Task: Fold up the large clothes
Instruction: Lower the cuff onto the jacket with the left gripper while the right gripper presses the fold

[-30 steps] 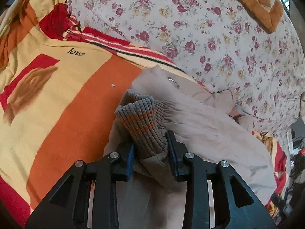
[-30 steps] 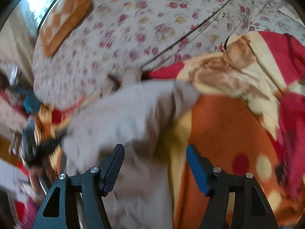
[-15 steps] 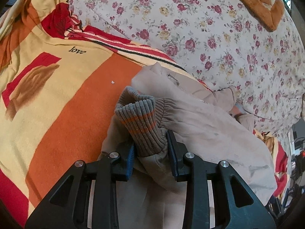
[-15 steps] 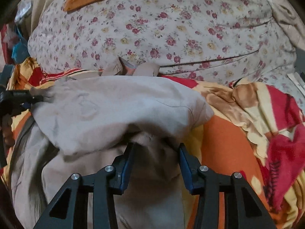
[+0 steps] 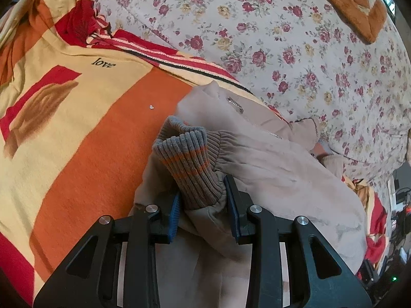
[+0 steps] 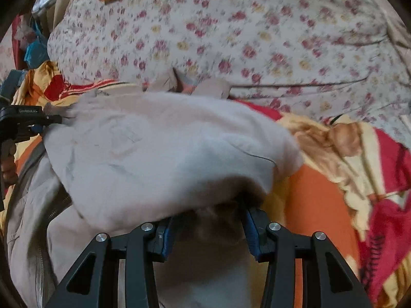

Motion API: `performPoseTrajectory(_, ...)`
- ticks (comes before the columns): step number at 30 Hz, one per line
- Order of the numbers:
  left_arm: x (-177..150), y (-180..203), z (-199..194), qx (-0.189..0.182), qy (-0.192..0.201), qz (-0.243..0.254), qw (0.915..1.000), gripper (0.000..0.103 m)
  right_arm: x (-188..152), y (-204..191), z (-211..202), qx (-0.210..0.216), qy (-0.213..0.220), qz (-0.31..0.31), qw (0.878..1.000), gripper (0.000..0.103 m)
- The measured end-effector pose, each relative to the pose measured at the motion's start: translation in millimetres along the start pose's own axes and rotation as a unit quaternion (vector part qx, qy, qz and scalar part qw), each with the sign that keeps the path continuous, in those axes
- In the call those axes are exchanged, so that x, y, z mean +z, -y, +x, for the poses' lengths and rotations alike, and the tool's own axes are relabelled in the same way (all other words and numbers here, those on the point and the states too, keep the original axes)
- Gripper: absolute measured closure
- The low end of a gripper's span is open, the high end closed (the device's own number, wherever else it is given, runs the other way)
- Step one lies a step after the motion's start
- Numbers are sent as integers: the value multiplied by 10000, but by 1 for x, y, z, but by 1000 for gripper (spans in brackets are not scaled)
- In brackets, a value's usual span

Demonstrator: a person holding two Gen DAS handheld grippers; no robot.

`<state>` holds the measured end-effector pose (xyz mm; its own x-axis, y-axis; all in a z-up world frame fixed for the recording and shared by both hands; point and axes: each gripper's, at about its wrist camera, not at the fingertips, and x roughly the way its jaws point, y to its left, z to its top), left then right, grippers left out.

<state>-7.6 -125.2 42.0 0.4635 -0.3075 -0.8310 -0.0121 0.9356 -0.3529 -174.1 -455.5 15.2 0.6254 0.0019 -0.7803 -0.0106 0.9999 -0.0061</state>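
A beige zip jacket with grey ribbed cuffs striped orange lies on an orange, yellow and red blanket. My left gripper is shut on the jacket's ribbed cuff and the sleeve end. In the right wrist view the jacket is draped as a folded sleeve over my right gripper, whose jaws are closed on a bunch of jacket fabric under that fold. The left gripper shows at the far left, holding the jacket's other end.
A floral quilt is heaped behind the jacket, with an orange patterned pillow on top. Crumpled blanket folds lie to the right. Cluttered items and cables sit past the bed's right edge.
My right gripper swung in over the jacket and closed on fabric under the folded sleeve, then pushed further in. My left gripper kept its hold on the cuff and barely moved.
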Motion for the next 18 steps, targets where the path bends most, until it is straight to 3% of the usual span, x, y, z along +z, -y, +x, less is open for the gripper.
performPoseTrajectory(2, -1, 2, 1, 45, -4, 16, 10000, 73, 0, 5, 7, 14, -29, 150, 9999, 69)
performPoseTrajectory(3, -1, 3, 1, 49, -12, 24, 10000, 73, -1, 9, 9, 59, -75, 262, 9996, 84)
performPoseTrajectory(4, -1, 3, 0, 38, -27, 42, 10000, 73, -3, 15, 6, 149, -101, 445, 9988, 90)
performPoseTrajectory(6, -1, 3, -2, 5, -37, 68, 10000, 73, -7, 23, -7, 157, 33, 591, 9981, 98)
performPoseTrajectory(11, -3, -1, -9, -142, -72, 33, 9999, 73, -31, 51, -57, 176, 322, 1175, 9924, 99)
performPoseTrajectory(18, -12, 3, -21, -218, -88, 182, 9996, 73, -68, 56, -49, 134, -366, 1389, 9895, 99)
